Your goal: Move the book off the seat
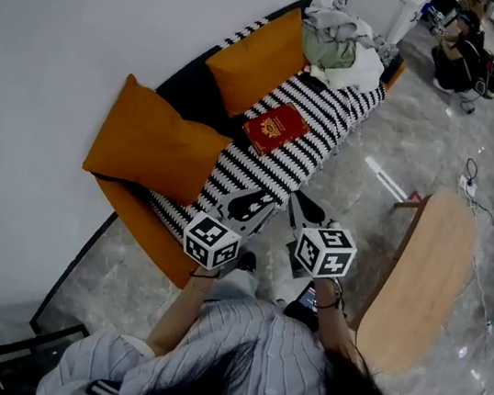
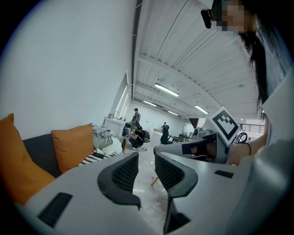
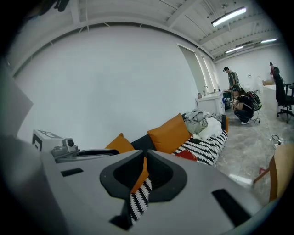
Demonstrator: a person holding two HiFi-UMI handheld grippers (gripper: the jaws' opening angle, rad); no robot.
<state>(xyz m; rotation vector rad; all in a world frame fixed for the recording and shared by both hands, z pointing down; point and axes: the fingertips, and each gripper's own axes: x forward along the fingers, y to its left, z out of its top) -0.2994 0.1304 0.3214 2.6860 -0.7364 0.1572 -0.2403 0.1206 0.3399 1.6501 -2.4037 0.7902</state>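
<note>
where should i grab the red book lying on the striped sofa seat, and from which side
Pinch the red book by the long edge facing the open front of the striped seat, coming in low from that front. It lies flat, and orange cushions stand behind it, so one jaw would likely have to slide under.

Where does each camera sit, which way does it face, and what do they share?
Head view: on the person's head, steeply down at the sofa and red book; forearms, left gripper, right gripper show.
Left gripper view: on that gripper, along its slightly parted jaws over the floor; right gripper and hair show.
Right gripper view: on that gripper, along its shut jaws toward the sofa; left gripper shows.
Shared: all see the clothes pile.
</note>
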